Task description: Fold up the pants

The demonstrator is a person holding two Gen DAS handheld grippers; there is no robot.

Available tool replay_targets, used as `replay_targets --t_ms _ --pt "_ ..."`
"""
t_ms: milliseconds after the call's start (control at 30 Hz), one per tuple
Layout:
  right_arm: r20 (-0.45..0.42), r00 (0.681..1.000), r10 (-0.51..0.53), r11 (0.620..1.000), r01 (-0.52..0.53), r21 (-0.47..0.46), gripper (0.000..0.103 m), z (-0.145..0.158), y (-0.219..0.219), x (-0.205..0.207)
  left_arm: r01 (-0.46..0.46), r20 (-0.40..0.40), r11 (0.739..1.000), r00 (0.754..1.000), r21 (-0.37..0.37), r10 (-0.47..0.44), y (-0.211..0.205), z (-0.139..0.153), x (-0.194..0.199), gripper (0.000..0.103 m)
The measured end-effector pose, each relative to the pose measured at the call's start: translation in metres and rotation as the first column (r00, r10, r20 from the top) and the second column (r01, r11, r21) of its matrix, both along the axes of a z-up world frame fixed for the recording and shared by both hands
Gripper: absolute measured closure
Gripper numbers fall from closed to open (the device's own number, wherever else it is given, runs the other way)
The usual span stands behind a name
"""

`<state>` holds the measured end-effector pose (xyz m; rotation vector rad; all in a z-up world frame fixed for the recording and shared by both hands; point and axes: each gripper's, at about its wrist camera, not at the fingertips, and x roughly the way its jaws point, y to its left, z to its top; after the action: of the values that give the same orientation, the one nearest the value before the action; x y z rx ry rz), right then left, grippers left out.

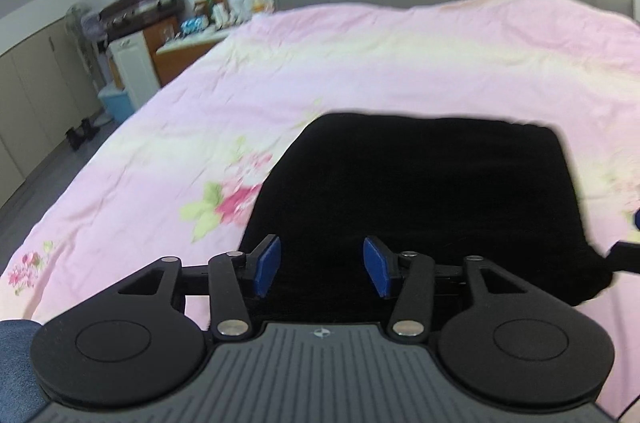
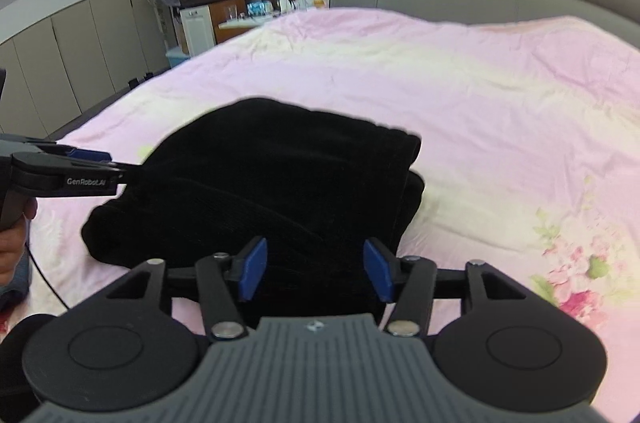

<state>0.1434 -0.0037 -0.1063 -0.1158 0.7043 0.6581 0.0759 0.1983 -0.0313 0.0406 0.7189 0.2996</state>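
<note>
The black pants (image 2: 256,191) lie folded in a compact bundle on the pink floral bed (image 2: 480,103), near its foot edge. The left claw (image 1: 322,265) is spread, nothing between its pads. The right claw (image 2: 316,269) is likewise spread and empty above the bundle's near edge.

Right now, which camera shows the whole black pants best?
The right wrist view: the folded black pants show nearly whole, with stacked layers at their right edge. The left wrist view shows them as a flat dark shape, partly hidden by the claw.
</note>
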Motion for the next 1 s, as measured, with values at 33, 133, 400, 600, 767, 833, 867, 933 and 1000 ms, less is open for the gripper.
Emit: replay_targets --t_ms 33,133,400,600,767,833,867,933,1000 --pt "0.021 1.000 0.002 1.000 -0.002 0.007 0.047 0.009 -0.007 -0.010 0.017 0.021 1.000 1.000 -0.002 -0.017 -0.010 0.008 -0.006 0.043" --pt "0.066 0.998 -0.011 1.000 0.009 0.023 0.037 0.030 -0.027 -0.034 0.074 0.079 0.997 0.994 -0.006 -0.073 -0.039 0.027 -0.023 0.039" --pt "0.188 0.979 -0.075 0.997 0.073 0.018 0.017 0.065 -0.068 -0.092 0.175 0.138 0.984 0.976 -0.022 -0.170 -0.100 0.030 -0.058 0.032" --pt "0.188 0.976 -0.111 0.994 0.111 0.007 0.012 0.071 -0.087 -0.123 0.159 0.146 0.987 0.977 -0.004 -0.157 -0.117 0.032 -0.080 0.023" --pt "0.188 0.970 -0.153 0.988 0.148 0.040 0.008 0.066 -0.097 -0.137 0.123 0.134 0.992 0.984 -0.015 -0.120 -0.125 0.027 -0.089 0.021" --pt "0.184 0.968 -0.170 0.985 0.164 0.046 0.008 0.063 -0.101 -0.140 0.114 0.117 0.993 0.987 -0.015 -0.112 -0.126 0.023 -0.089 0.021" --pt "0.182 0.968 -0.175 0.984 0.169 0.049 0.008 0.062 -0.102 -0.141 0.109 0.106 0.994 0.989 -0.014 -0.107 -0.127 0.020 -0.089 0.021" --pt "0.171 0.969 -0.180 0.983 0.173 0.057 0.008 0.061 -0.104 -0.141 0.101 0.084 0.995 0.992 -0.020 -0.099 -0.128 0.015 -0.089 0.021" --pt "0.160 0.972 -0.174 0.984 0.166 0.060 0.007 0.059 -0.104 -0.140 0.094 0.066 0.995 0.994 -0.040 -0.091 -0.129 0.010 -0.090 0.021"
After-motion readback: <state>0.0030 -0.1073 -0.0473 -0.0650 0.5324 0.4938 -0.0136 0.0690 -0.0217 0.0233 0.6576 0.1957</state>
